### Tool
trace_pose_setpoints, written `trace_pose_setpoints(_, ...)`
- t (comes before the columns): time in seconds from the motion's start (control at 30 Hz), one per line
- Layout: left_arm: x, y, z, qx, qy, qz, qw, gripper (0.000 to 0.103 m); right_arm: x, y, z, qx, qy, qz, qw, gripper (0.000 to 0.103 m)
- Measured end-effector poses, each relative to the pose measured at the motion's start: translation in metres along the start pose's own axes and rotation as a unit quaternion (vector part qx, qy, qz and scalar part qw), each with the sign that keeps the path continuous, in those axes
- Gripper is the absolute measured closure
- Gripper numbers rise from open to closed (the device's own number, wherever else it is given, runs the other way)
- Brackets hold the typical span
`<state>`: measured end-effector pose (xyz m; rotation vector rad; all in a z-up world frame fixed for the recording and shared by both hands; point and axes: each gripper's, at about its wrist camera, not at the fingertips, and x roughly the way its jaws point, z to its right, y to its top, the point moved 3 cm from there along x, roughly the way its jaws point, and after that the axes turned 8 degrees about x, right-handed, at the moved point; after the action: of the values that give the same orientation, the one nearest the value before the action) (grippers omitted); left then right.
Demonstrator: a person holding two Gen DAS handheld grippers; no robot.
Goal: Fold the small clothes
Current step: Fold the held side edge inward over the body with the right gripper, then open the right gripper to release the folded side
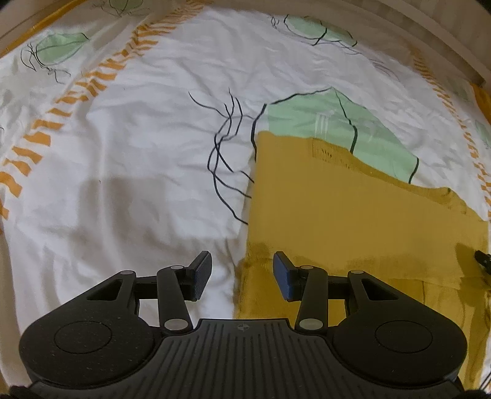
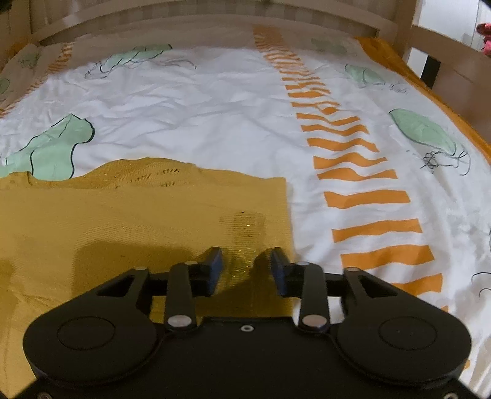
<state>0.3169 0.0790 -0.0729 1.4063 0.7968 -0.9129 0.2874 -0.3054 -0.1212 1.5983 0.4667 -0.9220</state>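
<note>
- Mustard-yellow knit lies under both sets of jaws: the left gripper [image 1: 242, 274] has its jaws spread wide with nothing between them. Its right pad hangs over the garment's left margin and its left pad over bare sheet. Whether either pad touches the cloth I cannot tell.
- The right gripper [image 2: 246, 270] also has its jaws parted, a little less widely, and grips nothing. They straddle a strip of the knit close to its right-hand edge, where the weave glints. Contact with the fabric cannot be confirmed from this angle.
- The yellow garment [image 1: 353, 211] lies flat on the bed, its left and right sides running straight and roughly parallel. A panel with small openwork holes shows along its far edge, and a rounded neckline or shoulder shape sits at the far corner in the left wrist view.
- Judging by those straight sides and the layered seam near the left gripper, the sleeves or sides look already turned in, leaving a long rectangle. That reading is a guess.
- What seems left is folding the near end over toward the far end, then perhaps halving again; each gripper appears placed over a near corner for that.
- The bedsheet [image 2: 214, 101], white with orange stripes and green leaf prints, is wrinkled around the garment; a pale wooden bed frame [image 2: 353, 18] rims it.
</note>
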Motion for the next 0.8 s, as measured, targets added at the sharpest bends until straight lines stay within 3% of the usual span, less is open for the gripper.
trace_pose_setpoints(0.1, 0.005, -0.004, 0.003, 0.004, -0.016, -0.002, 0.9999, 0.06, -0.005, -0.002, 0.003, 0.002, 0.009, 0.013, 1.0, 0.041)
trace_pose_setpoints(0.13, 0.007, -0.006, 0.004, 0.005, -0.024, -0.002, 0.9997, 0.06, -0.007, -0.001, 0.008, 0.012, 0.015, 0.013, 1.0, 0.031)
trace_pose_setpoints(0.23, 0.01, -0.013, 0.004, 0.0, -0.035, -0.001, 0.9994, 0.06, -0.017, -0.004, 0.026, 0.062, 0.045, 0.005, 0.997, 0.025)
trace_pose_setpoints(0.33, 0.015, -0.025, 0.003, 0.004, -0.023, -0.006, 0.9997, 0.06, -0.029, -0.016, 0.041, 0.091, 0.057, -0.018, 0.994, 0.012)
trace_pose_setpoints(0.5, 0.015, -0.045, 0.004, 0.039, -0.004, 0.011, 0.9992, 0.06, -0.045, -0.053, 0.052, 0.086, 0.068, -0.065, 0.992, 0.006)
trace_pose_setpoints(0.67, 0.008, -0.062, 0.005, 0.065, -0.003, 0.042, 0.9969, 0.058, -0.071, -0.083, 0.05, 0.039, 0.08, -0.05, 0.995, 0.001)
trace_pose_setpoints(0.8, 0.0, -0.079, 0.005, 0.079, -0.012, 0.044, 0.9958, 0.056, -0.089, -0.101, 0.054, 0.059, 0.101, -0.063, 0.991, 0.001)
